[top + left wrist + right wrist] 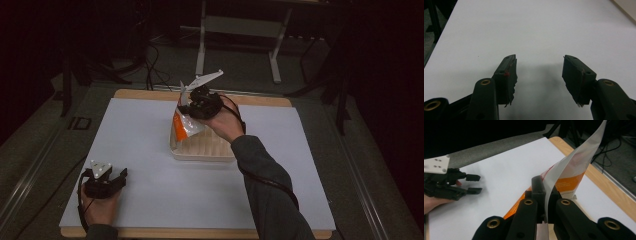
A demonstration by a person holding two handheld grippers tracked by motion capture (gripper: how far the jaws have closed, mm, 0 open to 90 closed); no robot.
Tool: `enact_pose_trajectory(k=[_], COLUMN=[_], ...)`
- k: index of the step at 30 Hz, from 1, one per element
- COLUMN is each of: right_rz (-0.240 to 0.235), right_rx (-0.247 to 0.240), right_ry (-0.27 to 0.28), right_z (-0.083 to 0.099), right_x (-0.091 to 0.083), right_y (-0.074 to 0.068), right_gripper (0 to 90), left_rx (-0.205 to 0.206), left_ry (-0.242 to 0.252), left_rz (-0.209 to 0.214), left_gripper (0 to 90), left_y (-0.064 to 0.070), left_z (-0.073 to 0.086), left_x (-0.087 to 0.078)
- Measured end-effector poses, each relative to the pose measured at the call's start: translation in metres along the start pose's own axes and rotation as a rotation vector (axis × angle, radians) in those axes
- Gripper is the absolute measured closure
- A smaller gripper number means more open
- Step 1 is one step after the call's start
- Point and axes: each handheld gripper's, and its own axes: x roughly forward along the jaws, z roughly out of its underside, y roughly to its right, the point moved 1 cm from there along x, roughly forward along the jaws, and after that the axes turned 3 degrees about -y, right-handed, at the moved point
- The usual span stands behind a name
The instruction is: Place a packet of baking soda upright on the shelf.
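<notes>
The right gripper [192, 100] hangs above the far middle of the desk [150, 145], its jaws clenched on the thin top edge of a white-and-orange bag [182, 122]. In the right gripper view the right gripper [546, 195] has its jaws pressed together with the bag [571, 170] sandwiched between them; the film runs up and away past the tips, curling toward the upper right, and its orange print shows just beyond the jaws. In the high view the bag's lower part reaches down into a pale ribbed tray [210, 147] on the desk, right below the gripper. The left gripper [112, 182] sits low near the desk's near left corner, well apart from the bag. In the left gripper view the left gripper [539, 72] has its jaws released, spread wide over bare white desk [536, 27].
</notes>
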Motion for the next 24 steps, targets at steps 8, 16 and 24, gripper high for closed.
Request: enact_pose_trajectory(k=[8,16,24], right_rz=[0.011,0.026,0.022], right_rx=[-0.05,-0.026,0.103], right_ry=[-0.025,-0.087,-0.1], right_z=[0.002,0.009,0.009], right_x=[0.008,0.021,0.03], right_y=[-0.009,-0.017,-0.012], right_gripper=[89.9,89.9,89.8], left_rx=[-0.002,0.0,0.0], left_ry=[0.001,0.001,-0.001], left_rz=[0.001,-0.001,0.0], left_gripper=[45.1,45.0,44.9], left_y=[0.0,0.0,0.0], left_z=[0.0,0.0,0.0], left_x=[0.0,0.0,0.0])
